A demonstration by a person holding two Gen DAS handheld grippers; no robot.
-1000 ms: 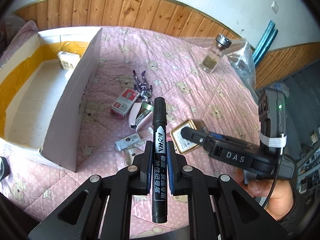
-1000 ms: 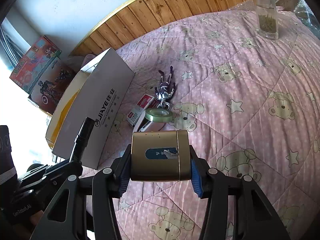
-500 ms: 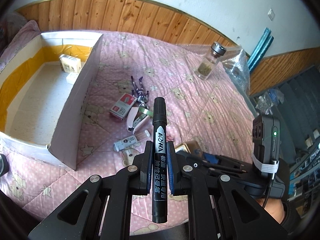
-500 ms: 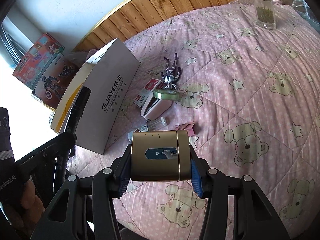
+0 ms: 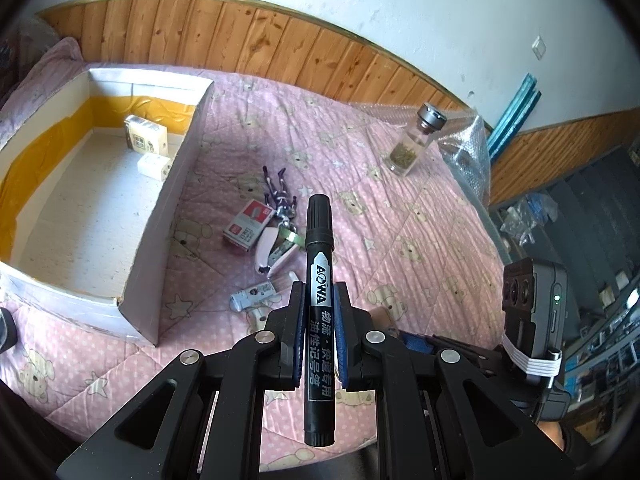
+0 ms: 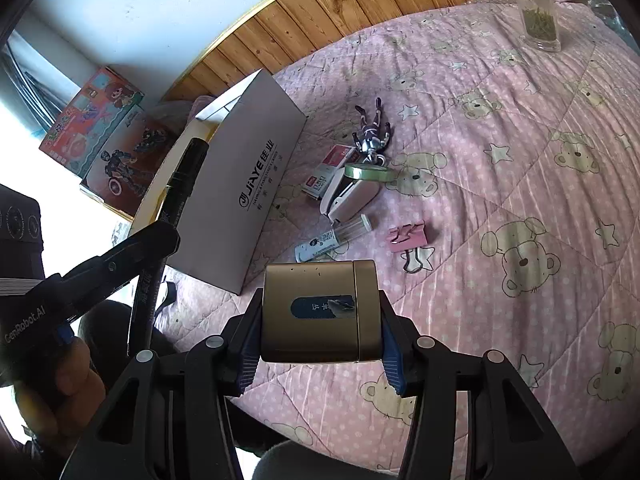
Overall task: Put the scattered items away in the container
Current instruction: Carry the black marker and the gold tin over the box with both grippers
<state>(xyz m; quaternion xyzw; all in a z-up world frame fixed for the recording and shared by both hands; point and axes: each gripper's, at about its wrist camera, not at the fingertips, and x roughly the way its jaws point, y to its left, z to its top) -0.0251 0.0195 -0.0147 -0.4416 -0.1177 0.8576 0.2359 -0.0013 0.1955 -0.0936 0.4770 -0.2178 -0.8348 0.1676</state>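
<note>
My left gripper [image 5: 319, 300] is shut on a black AOWA marker [image 5: 319, 276], held high above the pink quilt. My right gripper [image 6: 320, 312] is shut on a gold tin [image 6: 320, 310]. The open white cardboard box [image 5: 176, 184] lies at the left with two small packets [image 5: 146, 140] inside; it also shows in the right wrist view [image 6: 256, 184]. Scattered on the quilt are a red staple box [image 5: 247, 229], a white stapler [image 6: 354, 196], a tape roll [image 6: 370, 171], a toy figure [image 6: 372, 132], a clear tube [image 6: 332, 238] and a pink binder clip [image 6: 409, 238].
A glass jar [image 5: 416, 146] with a metal lid stands at the far right of the quilt, next to a plastic bag [image 5: 466, 152]. Toy boxes [image 6: 100, 132] stand beyond the cardboard box. Wood panelling runs behind the bed.
Both grippers have risen and pulled back from the quilt with the marker and the tin still held. The items on the bed look smaller. More of the box's inside shows.
</note>
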